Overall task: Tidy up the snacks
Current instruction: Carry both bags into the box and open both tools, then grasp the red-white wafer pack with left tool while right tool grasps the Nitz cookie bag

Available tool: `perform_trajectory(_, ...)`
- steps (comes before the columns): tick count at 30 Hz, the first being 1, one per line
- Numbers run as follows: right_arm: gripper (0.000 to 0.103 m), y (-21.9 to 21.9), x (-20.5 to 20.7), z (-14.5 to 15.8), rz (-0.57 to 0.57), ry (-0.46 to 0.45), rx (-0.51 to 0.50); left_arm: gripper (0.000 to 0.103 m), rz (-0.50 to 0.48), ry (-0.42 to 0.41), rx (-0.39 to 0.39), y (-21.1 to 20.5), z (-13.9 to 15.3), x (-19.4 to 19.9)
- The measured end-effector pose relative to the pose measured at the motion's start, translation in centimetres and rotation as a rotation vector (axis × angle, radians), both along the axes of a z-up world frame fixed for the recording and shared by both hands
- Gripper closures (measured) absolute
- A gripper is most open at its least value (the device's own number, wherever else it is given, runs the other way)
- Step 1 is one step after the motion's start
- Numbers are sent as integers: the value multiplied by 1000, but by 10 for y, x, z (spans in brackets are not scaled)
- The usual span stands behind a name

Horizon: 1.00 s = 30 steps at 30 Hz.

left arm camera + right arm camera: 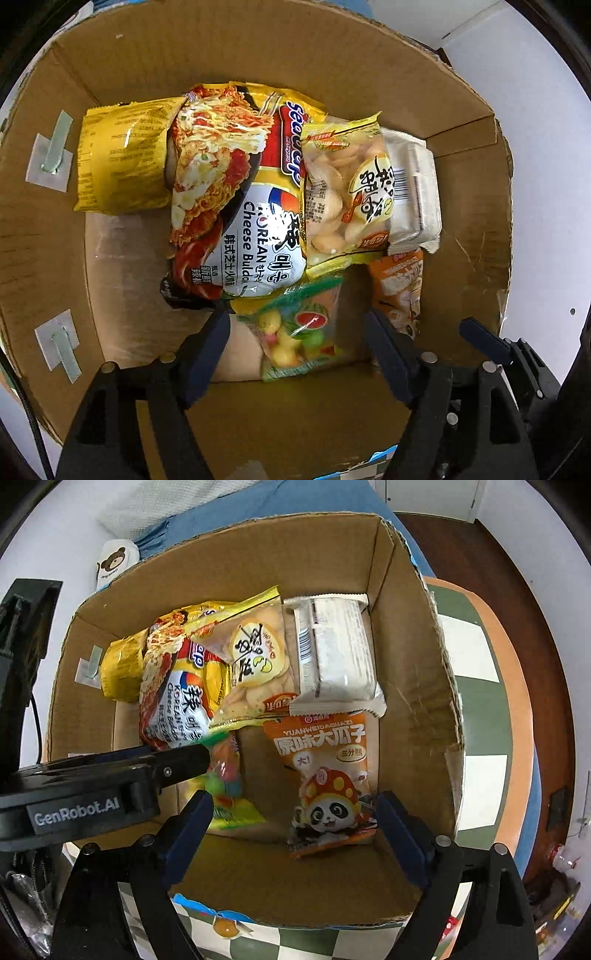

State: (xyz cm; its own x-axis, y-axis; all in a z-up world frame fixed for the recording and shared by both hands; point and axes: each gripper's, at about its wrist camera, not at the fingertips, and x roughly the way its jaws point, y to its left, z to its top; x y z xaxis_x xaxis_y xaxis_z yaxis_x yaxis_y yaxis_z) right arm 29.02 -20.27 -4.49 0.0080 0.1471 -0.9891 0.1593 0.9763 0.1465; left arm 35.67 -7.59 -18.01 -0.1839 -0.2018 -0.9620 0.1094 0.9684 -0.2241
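An open cardboard box (147, 55) (406, 664) holds a red-and-yellow noodle pack (229, 192) (173, 686), a rice-cracker bag (343, 192) (258, 657), a white packet (413, 192) (340, 653) and a yellow packet (118, 162) (122, 668). My left gripper (297, 315) is open, pointing down into the box. A clear candy bag (295, 332) (225, 775) lies on the floor between its fingers, untouched. My right gripper (295, 796) is open wide over an orange panda seed packet (325, 768) (399, 288) lying flat. One left finger (184, 764) crosses the right wrist view.
The box stands on a green-and-white checkered cloth (476, 657). Behind it lie a blue cloth (295, 502) and a white bear-printed item (114, 561). Bare cardboard floor (122, 258) shows at the box's left side. The box walls rise around both grippers.
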Motion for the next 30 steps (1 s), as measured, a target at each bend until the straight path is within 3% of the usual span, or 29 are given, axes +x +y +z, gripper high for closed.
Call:
perform_trajectory(7, 11, 0, -3, 11, -3, -25, -31, 28, 0, -62, 28, 2, 17, -9)
perform_trajectory(21, 11, -5, -49, 75, -47, -244, -80, 28, 14, -405, 100, 23, 97, -61)
perform_trajectory(30, 11, 2, -85, 121, -56, -376, -122, 28, -5, -550, 88, 31, 146, -106)
